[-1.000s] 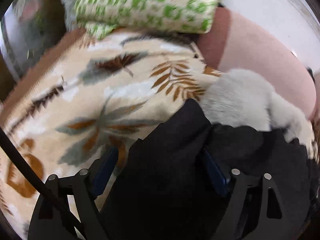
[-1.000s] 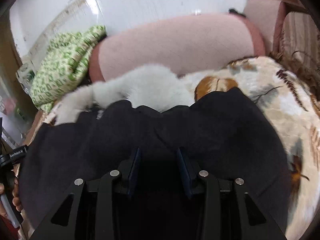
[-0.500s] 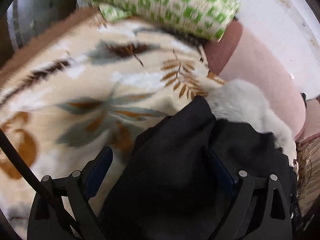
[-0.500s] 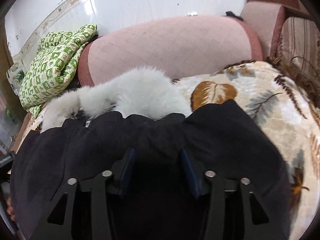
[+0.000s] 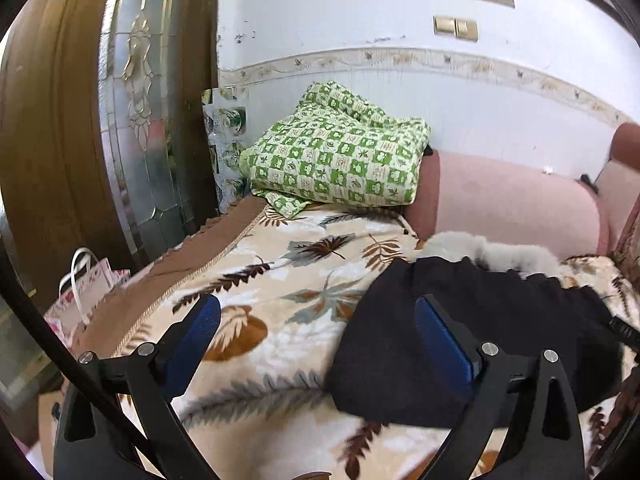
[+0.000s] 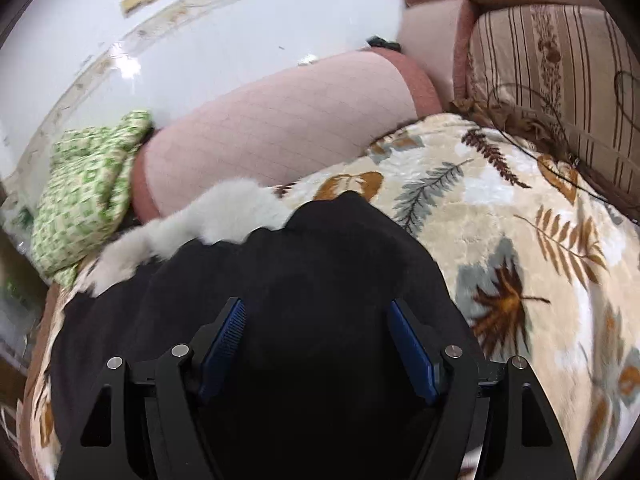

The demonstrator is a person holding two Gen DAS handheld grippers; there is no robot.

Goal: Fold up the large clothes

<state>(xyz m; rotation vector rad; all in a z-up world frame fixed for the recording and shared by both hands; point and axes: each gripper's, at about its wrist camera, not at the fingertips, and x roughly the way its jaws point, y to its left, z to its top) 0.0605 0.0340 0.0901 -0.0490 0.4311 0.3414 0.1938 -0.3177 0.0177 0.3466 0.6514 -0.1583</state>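
While the left gripper (image 5: pixel 316 332) hangs over the leaf-print blanket (image 5: pixel 280 276), jaws opening with nothing between them, its view alone catches one glass-panelled door (image 5: pixel 140 120) and one gift bag (image 5: pixel 86 288). One black fur-trimmed coat (image 6: pixel 280 300) lies folded near the sofa's back edge. The right gripper (image 6: pixel 316 344) hovers above it, jaws opening, pads clear; only this view shows one striped cushion (image 6: pixel 560 80).
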